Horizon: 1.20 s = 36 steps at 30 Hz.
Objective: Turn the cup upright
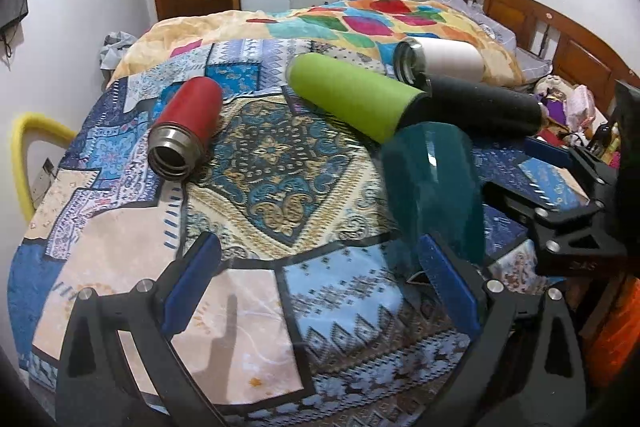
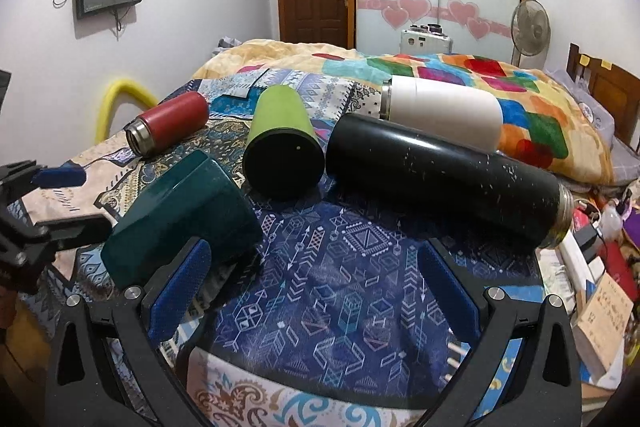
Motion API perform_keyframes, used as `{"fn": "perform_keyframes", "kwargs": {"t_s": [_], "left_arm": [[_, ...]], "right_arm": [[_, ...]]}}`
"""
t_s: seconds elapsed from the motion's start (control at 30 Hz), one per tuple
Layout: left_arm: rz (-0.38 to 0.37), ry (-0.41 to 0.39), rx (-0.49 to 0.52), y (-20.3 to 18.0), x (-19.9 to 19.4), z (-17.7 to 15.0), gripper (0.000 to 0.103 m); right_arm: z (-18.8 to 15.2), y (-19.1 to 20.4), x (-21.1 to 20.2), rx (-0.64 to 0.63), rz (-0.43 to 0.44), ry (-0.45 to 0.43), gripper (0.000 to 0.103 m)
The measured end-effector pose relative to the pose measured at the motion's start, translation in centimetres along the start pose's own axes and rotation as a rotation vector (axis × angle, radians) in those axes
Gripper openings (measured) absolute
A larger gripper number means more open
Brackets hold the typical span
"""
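Several cups lie on their sides on a patterned cloth. A dark teal cup (image 1: pixel 434 187) (image 2: pixel 180 219) lies nearest, just beyond my left gripper's right finger and beside my right gripper's left finger. A red flask (image 1: pixel 186 127) (image 2: pixel 168 125), a green cup (image 1: pixel 352 95) (image 2: pixel 282 143), a black flask (image 1: pixel 484 103) (image 2: pixel 444 175) and a white cup (image 1: pixel 440 61) (image 2: pixel 440 111) lie farther back. My left gripper (image 1: pixel 320 287) is open and empty. My right gripper (image 2: pixel 312 291) is open and empty; it also shows in the left wrist view (image 1: pixel 560 203).
The cloth (image 1: pixel 280 163) covers a round table in front of a bed with a colourful quilt (image 1: pixel 360 19). A yellow chair back (image 1: pixel 28 147) stands at the left. Clutter and boxes (image 2: pixel 600 307) sit at the right edge.
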<state>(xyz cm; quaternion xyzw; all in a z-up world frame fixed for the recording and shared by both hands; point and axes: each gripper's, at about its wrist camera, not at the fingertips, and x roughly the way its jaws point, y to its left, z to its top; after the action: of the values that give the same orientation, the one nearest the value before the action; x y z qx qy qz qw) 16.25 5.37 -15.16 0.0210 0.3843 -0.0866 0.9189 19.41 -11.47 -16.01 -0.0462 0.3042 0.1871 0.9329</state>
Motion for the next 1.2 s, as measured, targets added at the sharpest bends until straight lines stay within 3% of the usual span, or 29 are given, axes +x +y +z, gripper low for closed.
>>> {"fn": "perform_keyframes", "kwargs": {"t_s": [0.27,0.5,0.73,1.1,1.2], "left_arm": [[-0.054,-0.017,0.012,-2.1,-0.1,-0.3,0.101],[0.031,-0.075,0.027,-1.7,-1.8,-0.4,0.101],[0.103,-0.176,-0.045,1.2,-4.7,-0.5,0.101],[0.109,-0.229,-0.102,3.7,-6.0,-2.4,0.101],[0.1,-0.228,-0.103,3.7,-5.8,-2.7,0.101]], "right_arm": [[0.2,0.4,0.2,-0.048,-0.036,0.011,0.103],[1.7,1.0,-1.7,-0.052,-0.029,-0.028,0.103],[2.7,4.8,-1.9,-0.107,0.001,-0.048,0.103],[2.3,7.8,3.3,-0.11,0.079,0.107,0.1],[2.4,7.6,4.0,-0.087,0.103,0.144,0.093]]}}
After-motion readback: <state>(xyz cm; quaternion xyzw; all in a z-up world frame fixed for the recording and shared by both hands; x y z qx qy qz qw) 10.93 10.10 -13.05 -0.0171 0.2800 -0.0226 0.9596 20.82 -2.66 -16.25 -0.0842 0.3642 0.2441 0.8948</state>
